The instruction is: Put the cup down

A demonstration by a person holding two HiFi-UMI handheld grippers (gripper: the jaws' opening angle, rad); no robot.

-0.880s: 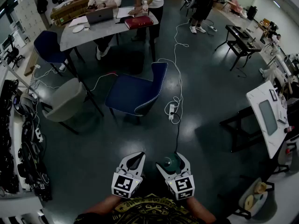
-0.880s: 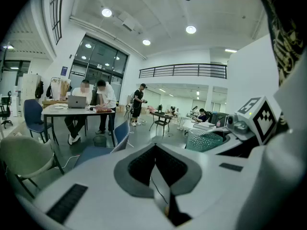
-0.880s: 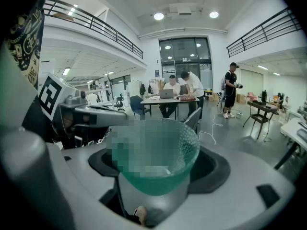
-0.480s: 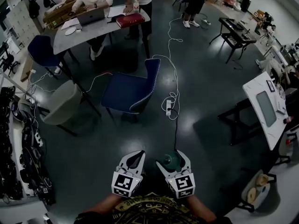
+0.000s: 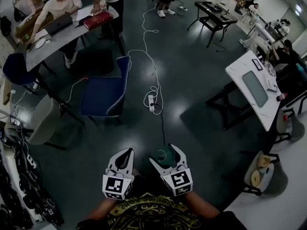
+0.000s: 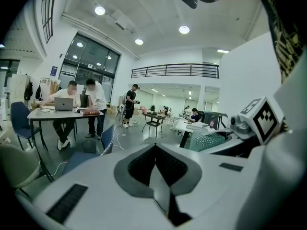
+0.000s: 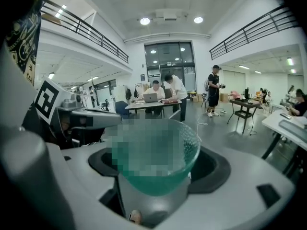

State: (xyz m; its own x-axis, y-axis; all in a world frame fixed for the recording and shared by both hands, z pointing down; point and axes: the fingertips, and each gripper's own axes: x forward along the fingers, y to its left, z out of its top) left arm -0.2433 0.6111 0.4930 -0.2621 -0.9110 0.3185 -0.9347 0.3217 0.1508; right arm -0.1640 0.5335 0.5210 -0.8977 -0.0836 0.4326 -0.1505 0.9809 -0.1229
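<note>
Teal, dimpled and translucent, the cup (image 7: pixel 160 178) sits clamped by its walls in the right tool (image 5: pixel 165 157), above the floor (image 5: pixel 192 104). Probably light rigid plastic, possibly glass; grip the walls gently. The left tool (image 5: pixel 125 155) is closed, empty.

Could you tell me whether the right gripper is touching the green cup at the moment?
Touching. The right gripper view shows the green cup seated between the right gripper's dark pads, its wall pressed against them.

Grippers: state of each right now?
Left gripper: closed, empty.
Right gripper: closed on the green cup.
</note>
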